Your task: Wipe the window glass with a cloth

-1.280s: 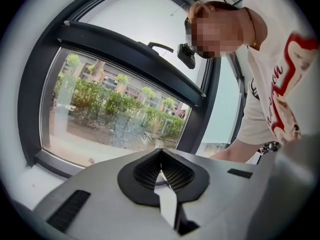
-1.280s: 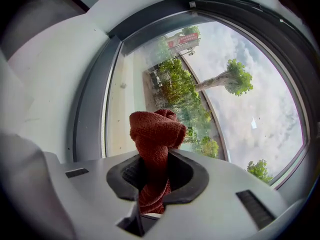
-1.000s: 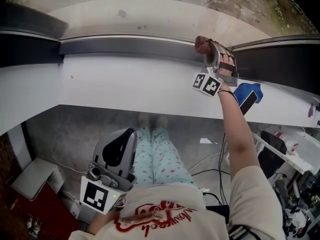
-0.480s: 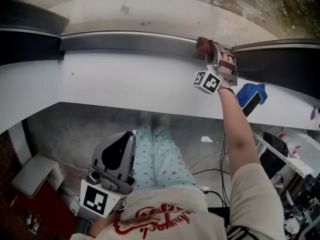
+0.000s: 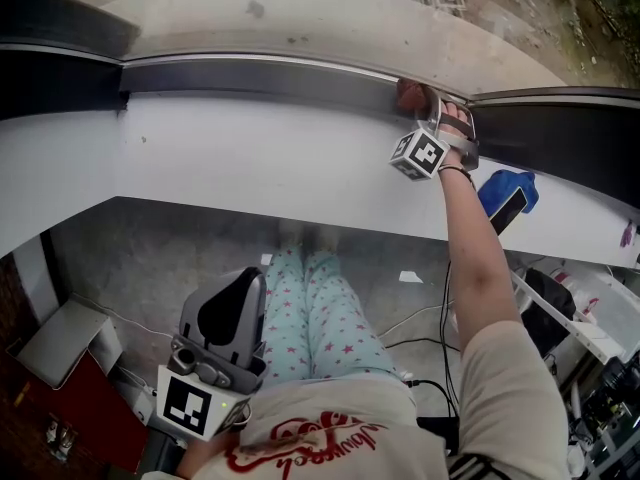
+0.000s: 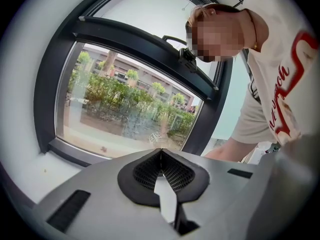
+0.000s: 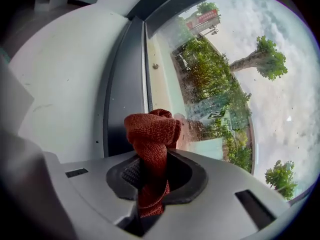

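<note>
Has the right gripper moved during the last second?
Yes, slightly. The right gripper, jaws shut on the red cloth, has shifted toward the dark window frame, away from the blue object.

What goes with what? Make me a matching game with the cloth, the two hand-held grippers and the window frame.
Things:
1. cloth
2. left hand-held gripper
3. right hand-held gripper
4. window frame

Colours and states:
A. dark grey
B. shut, with nothing in it
C. reddish-brown
D. shut on the cloth

Pairs: 1-C, 2-B, 3-D, 4-A.
</note>
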`<state>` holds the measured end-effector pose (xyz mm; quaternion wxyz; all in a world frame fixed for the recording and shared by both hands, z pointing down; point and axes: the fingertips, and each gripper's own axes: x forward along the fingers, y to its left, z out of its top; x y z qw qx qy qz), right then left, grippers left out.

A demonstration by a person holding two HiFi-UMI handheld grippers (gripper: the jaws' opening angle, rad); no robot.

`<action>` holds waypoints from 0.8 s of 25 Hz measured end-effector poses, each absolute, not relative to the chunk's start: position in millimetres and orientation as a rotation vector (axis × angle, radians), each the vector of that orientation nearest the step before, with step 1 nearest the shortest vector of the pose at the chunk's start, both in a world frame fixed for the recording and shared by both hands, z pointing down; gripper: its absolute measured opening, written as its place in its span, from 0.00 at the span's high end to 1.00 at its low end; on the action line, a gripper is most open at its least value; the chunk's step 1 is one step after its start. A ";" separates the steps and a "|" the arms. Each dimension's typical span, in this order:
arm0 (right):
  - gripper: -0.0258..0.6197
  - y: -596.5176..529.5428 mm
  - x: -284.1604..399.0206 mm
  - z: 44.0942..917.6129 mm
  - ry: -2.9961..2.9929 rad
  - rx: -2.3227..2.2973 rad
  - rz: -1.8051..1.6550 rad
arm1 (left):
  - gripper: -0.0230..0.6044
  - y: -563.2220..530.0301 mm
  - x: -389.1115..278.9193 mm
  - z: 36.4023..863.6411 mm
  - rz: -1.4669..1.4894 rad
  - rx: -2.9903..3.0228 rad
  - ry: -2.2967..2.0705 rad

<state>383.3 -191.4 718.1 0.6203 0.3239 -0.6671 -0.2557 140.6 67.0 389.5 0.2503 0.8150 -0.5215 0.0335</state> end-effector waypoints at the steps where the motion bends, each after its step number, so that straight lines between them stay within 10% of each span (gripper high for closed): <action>1: 0.84 -191.6 383.0 719.5 -1.534 0.741 -0.593 | 0.93 65.9 141.2 389.8 0.081 2.206 -1.421; 12: 0.84 -198.5 375.6 711.7 -1.552 0.708 -0.618 | 0.93 69.7 152.2 383.4 0.044 2.211 -1.404; 20: 0.84 -154.4 323.4 467.3 -1.735 0.990 -0.910 | 0.93 84.4 162.4 287.9 -0.048 2.391 -1.438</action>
